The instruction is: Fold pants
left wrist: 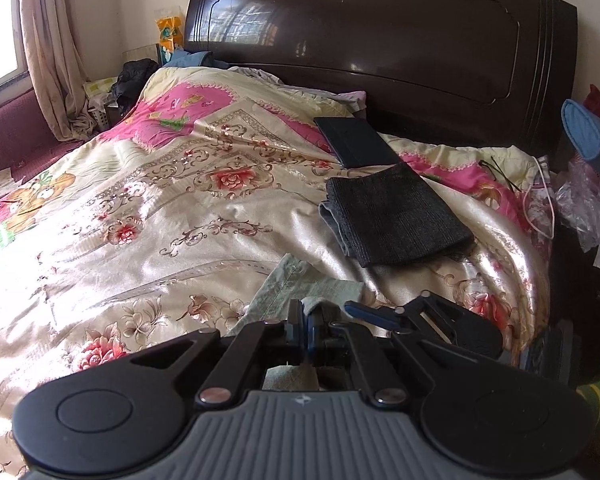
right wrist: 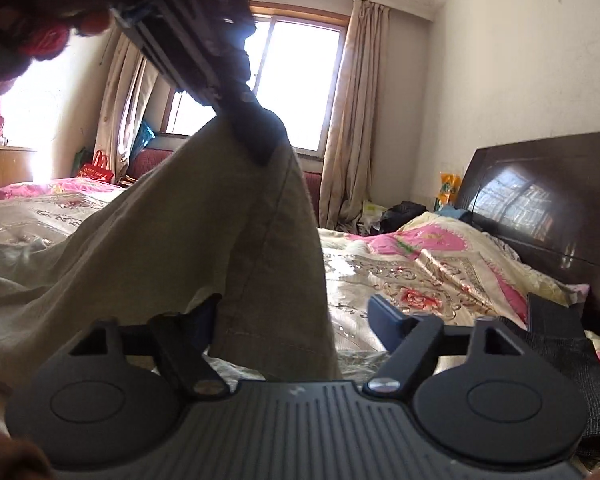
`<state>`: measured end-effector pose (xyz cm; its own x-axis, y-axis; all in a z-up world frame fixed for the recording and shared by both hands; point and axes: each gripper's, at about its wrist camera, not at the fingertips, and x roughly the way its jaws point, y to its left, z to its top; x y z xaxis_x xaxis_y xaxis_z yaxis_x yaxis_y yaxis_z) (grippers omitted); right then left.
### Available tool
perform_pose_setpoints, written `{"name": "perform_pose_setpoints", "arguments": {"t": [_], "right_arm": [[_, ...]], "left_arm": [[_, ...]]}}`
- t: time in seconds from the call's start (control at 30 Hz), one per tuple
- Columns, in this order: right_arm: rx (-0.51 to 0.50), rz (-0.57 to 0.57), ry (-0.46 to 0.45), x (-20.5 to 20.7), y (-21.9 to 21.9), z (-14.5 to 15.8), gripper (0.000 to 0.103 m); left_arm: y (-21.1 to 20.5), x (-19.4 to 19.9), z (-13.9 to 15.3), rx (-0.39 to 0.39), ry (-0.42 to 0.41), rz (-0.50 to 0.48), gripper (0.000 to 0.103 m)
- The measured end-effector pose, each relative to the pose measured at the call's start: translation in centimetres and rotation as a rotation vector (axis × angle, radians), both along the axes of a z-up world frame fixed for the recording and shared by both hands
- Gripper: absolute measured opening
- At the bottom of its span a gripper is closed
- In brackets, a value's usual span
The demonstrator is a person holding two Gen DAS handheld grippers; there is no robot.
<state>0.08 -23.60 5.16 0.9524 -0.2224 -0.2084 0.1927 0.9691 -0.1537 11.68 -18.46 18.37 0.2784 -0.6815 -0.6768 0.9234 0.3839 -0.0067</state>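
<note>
The pale green-beige pants (right wrist: 172, 232) hang from my left gripper (left wrist: 306, 316), which is shut on a bit of their fabric (left wrist: 296, 284) above the bed. In the right wrist view the left gripper (right wrist: 256, 136) shows from outside, lifting the pants by a hem. My right gripper (right wrist: 296, 316) is open below it, with the hanging pant leg between its fingers (right wrist: 384, 316); its left finger is partly hidden by the cloth. It also shows at the lower right of the left wrist view (left wrist: 374, 314).
A floral satin quilt (left wrist: 160, 208) covers the bed. A folded dark grey garment (left wrist: 396, 220) and a dark flat case (left wrist: 356, 140) lie near the dark wooden headboard (left wrist: 380, 40). Clutter sits at the right bedside (left wrist: 584, 184). Curtains (right wrist: 348, 120) and window are beyond.
</note>
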Motion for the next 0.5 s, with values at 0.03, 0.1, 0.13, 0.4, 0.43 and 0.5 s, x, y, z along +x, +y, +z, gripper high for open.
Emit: {"name": "perform_pose_setpoints", "arguments": {"t": [0.03, 0.1, 0.13, 0.4, 0.43, 0.5], "right_arm": [[0.039, 0.012, 0.02, 0.0, -0.9, 0.2, 0.031], [0.146, 0.023, 0.078, -0.2, -3.9, 0.8, 0.01], [0.179, 0.019, 0.098, -0.4, -5.3, 1.1, 0.01], [0.467, 0.067, 0.219, -2.6, -15.3, 6.9, 0.005], [0.48, 0.083, 0.249, -2.3, -15.9, 7.4, 0.005], [0.478, 0.092, 0.331, -0.4, -16.7, 7.4, 0.006]], "left_arm": [[0.0, -0.1, 0.0, 0.004, -0.001, -0.004, 0.02], [-0.2, 0.0, -0.2, 0.01, 0.004, -0.013, 0.02], [-0.4, 0.1, -0.3, 0.013, 0.005, -0.018, 0.02], [-4.5, 2.0, -2.4, 0.055, 0.006, -0.101, 0.02], [-5.3, 2.6, -3.0, 0.069, -0.001, -0.099, 0.02], [-6.7, 4.3, -4.7, 0.107, -0.003, -0.079, 0.02]]}}
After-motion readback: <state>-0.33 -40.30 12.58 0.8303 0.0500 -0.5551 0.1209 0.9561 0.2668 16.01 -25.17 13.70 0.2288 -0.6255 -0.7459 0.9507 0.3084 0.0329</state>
